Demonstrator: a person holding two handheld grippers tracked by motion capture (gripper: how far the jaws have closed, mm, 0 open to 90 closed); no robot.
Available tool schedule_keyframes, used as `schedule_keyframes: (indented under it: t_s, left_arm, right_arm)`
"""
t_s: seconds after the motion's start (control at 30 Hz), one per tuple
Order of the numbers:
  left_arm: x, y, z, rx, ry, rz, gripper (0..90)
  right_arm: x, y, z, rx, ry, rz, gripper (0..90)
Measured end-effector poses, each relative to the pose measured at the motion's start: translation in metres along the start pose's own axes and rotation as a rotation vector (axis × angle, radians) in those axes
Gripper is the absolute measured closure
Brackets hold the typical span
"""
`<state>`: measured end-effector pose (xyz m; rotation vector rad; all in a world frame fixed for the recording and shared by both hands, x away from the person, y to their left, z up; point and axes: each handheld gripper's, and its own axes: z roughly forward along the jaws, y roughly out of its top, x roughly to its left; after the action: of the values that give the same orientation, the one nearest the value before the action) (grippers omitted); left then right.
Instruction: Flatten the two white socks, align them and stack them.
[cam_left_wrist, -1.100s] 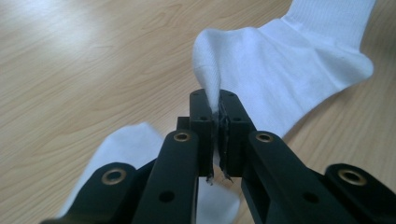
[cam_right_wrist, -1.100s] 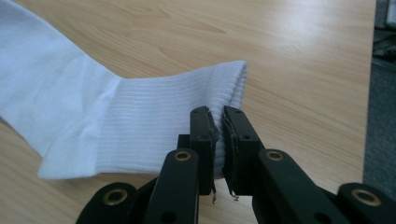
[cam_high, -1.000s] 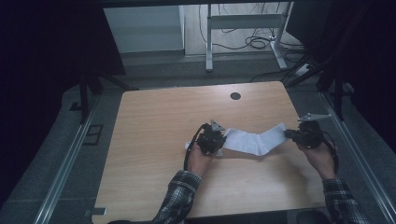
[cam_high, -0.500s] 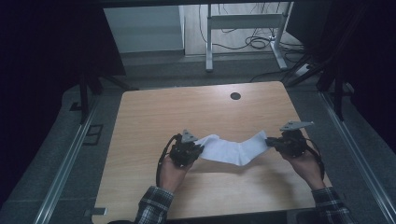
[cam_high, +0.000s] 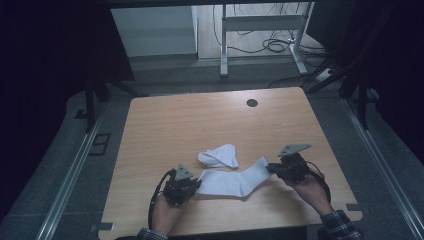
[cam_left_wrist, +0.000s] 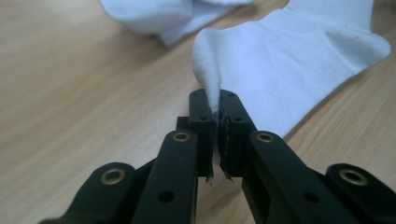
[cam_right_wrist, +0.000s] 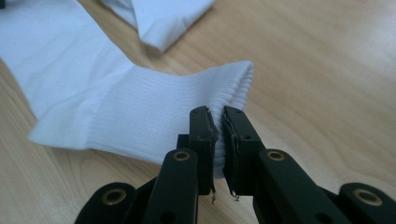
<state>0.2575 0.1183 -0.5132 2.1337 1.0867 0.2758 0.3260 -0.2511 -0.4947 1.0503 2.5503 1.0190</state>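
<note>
**Sock drawn toward the near edge, stretched between both grippers**

Nearest the person, the left gripper (cam_high: 192, 186) sits at about seven o'clock on the table (cam_high: 165, 130), its jaws pinched tight on the toe end of the white sock (cam_high: 232, 181). At four o'clock the right gripper (cam_high: 274, 169) is clamped just as narrowly on the ribbed cuff (cam_right_wrist: 224, 88). The sock lies flat between them, close to the near edge. A second ago it hung farther out, toward three o'clock, and both hands have since carried it nearer and leftward while lowering it onto the wood. That likely means the laying-out step is nearly finished. Just beyond, toward the centre, the second sock (cam_high: 218, 156) lies crumpled, close to the first.
</note>
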Motion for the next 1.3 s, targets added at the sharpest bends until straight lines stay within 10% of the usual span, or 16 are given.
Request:
schedule_keyframes:
  t_s: [0.33, 0.53, 0.9, 1.13, 1.3]
  left_arm:
    - [0.005, -0.002, 0.006, -0.008, 0.045, -0.017, 61.1]
    - [0.026, 0.017, -0.005, -0.061, 0.078, -0.046, 51.7]
    - [0.054, 0.057, 0.026, -0.062, 0.040, -0.115, 42.4]
    - [0.067, 0.063, 0.055, -0.001, 0.000, -0.199, 44.9]
    - [0.067, 0.062, 0.060, 0.024, -0.067, -0.215, 73.2]
  right_arm:
    - [-0.002, -0.010, 0.010, 0.031, 0.004, 0.006, 72.7]
    - [-0.014, -0.008, 0.003, -0.014, -0.022, 0.031, 65.3]
    - [-0.040, -0.025, 0.005, -0.002, -0.067, 0.088, 57.3]
    - [-0.046, -0.030, 0.006, 0.003, -0.071, 0.105, 56.5]
    - [-0.045, -0.030, 0.008, 0.014, -0.071, 0.090, 56.3]
